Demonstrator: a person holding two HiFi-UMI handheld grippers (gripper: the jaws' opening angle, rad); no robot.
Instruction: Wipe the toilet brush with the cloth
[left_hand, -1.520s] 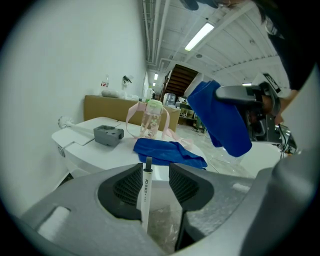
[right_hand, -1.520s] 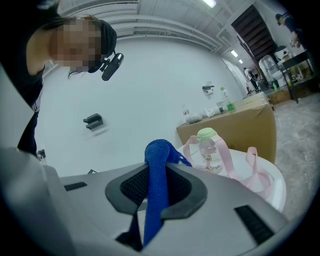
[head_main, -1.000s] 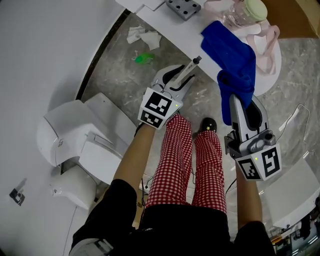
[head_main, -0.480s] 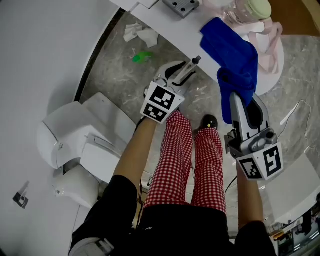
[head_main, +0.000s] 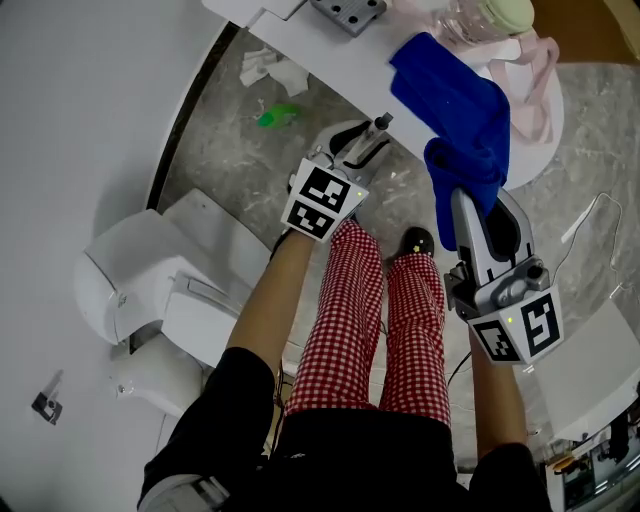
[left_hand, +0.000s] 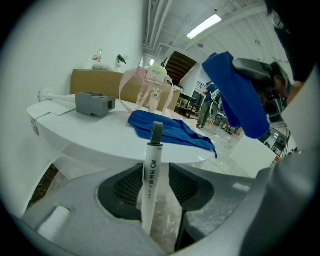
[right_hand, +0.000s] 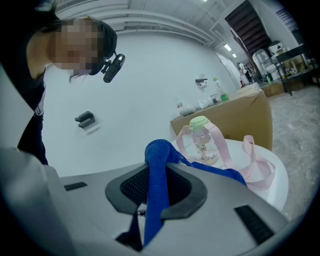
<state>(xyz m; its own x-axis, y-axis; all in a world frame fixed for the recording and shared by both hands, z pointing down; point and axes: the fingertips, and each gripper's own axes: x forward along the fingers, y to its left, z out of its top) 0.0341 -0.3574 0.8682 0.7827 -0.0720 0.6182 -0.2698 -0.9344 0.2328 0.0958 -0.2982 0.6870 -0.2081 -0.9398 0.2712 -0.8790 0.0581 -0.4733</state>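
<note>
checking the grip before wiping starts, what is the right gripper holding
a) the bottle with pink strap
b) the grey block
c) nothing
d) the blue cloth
D: in the right gripper view, the right gripper has its jaws shut on the blue cloth, whose other end lies on the white table. The left gripper holds the toilet brush.
</note>
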